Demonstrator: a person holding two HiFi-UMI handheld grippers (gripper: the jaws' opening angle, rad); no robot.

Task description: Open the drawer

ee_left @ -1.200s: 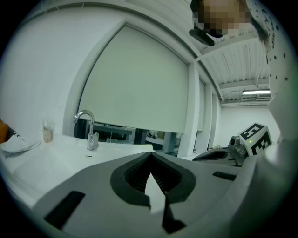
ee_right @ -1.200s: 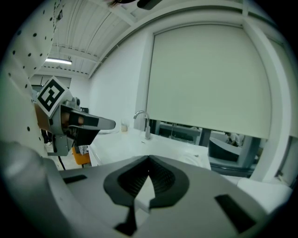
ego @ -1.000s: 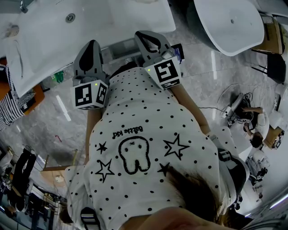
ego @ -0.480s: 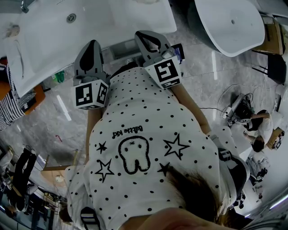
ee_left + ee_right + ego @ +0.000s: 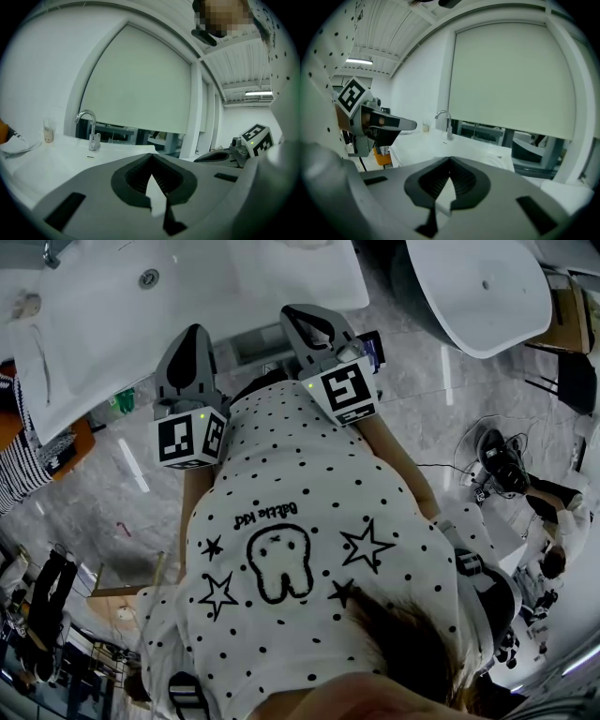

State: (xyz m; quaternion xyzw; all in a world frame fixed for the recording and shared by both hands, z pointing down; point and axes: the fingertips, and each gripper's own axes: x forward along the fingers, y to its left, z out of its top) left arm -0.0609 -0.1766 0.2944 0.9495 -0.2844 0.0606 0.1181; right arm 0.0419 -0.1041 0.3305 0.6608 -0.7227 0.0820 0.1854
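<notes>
Washbasin counter (image 5: 281, 277), faucet (image 5: 91, 132) beyond left gripper (image 5: 151, 156)

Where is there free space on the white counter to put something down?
The white counter is bare right of the faucet, up to its end. Left of the faucet it is crowded: a small container and a white item.

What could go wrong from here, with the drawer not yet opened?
1. The left gripper and the right gripper are both shut and empty. Neither gripper view shows a handle, so a grab could miss.
2. Both point toward the counter, so lowering them may knock its edge.
3. The grippers sit close side by side and might bump each other.
</notes>
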